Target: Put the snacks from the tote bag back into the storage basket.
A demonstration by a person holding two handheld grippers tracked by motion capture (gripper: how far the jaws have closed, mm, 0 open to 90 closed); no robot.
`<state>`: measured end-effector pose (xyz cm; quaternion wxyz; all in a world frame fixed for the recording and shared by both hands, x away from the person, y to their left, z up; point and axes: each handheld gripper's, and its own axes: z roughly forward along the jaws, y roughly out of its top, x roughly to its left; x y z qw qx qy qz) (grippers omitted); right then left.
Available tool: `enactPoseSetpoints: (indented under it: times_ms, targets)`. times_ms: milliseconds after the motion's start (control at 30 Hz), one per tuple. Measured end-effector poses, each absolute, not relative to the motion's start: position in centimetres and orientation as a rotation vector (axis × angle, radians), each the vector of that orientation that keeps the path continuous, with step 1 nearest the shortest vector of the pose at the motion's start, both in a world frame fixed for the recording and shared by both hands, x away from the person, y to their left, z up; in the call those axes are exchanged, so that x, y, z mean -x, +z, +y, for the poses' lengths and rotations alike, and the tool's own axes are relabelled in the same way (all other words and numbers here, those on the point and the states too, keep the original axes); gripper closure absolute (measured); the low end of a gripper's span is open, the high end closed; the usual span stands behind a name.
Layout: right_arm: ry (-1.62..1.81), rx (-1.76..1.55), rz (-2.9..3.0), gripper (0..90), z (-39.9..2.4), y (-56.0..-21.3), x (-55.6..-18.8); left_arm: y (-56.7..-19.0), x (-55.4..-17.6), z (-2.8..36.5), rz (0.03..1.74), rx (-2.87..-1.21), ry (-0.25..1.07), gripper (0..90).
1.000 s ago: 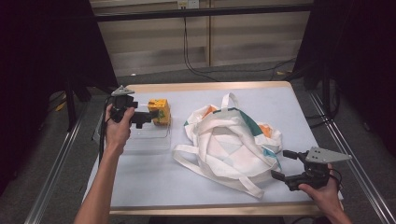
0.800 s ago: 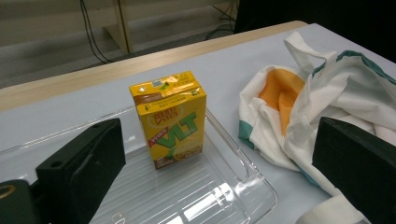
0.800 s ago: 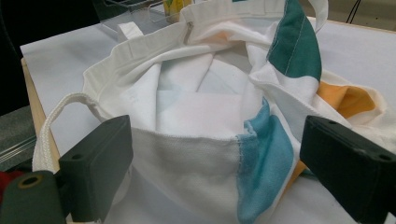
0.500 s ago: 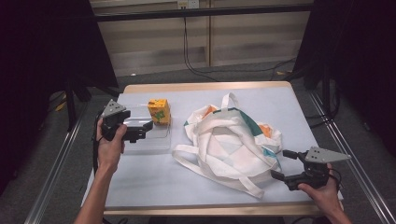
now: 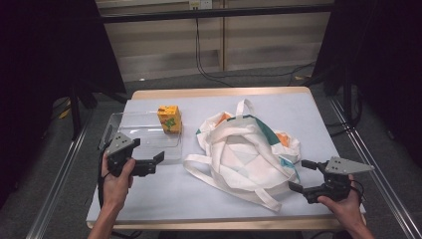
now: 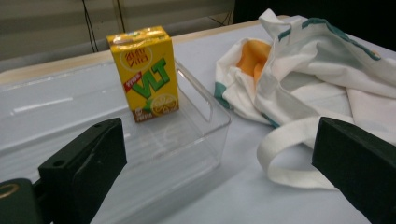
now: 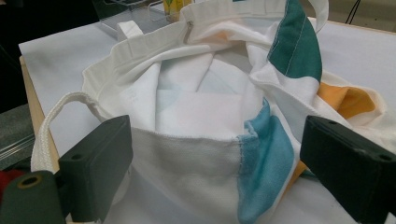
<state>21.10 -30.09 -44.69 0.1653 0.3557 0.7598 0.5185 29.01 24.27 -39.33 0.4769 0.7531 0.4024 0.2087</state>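
— High view first: where's the juice box (image 5: pixel 169 119)?
— Standing in the clear tray (image 5: pixel 129 124) on the desk (image 5: pixel 199 194), beside the cloth bag (image 5: pixel 244 154).
— And each gripper?
— Left gripper (image 5: pixel 149 164) and right gripper (image 5: pixel 303 175) both gape apart, holding nothing. I think more unpacking may remain.

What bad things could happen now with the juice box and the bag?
The juice box stands upright in the clear tray, so a bump from the open left gripper might tip it over. The tote bag is soft, with its mouth slumped. The right gripper is open and not holding the rim, so the bag may fold shut or its straps could snag.
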Motion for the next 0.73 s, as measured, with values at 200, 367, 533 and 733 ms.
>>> enactPoseSetpoints:
  times_ms: [200,367,533,733]
  targets:
    - [1.475,-1.016,2.162,9.1,-30.1,-44.7,-21.1,-41.0,-27.0,25.4,1.019,-1.807,0.509,2.8]
    - [1.476,-1.014,2.159,9.1,-30.1,-44.7,-21.2,-41.7,-25.4,26.2,1.042,-1.779,0.502,2.7]
    - [1.477,-1.023,2.156,9.1,-30.1,-44.7,-21.3,-42.7,-24.0,26.8,1.056,-1.706,0.515,2.4]
    - [1.479,-1.016,2.153,9.2,-30.1,-44.7,-21.2,-44.4,-23.6,26.6,1.064,-1.747,0.502,2.1]
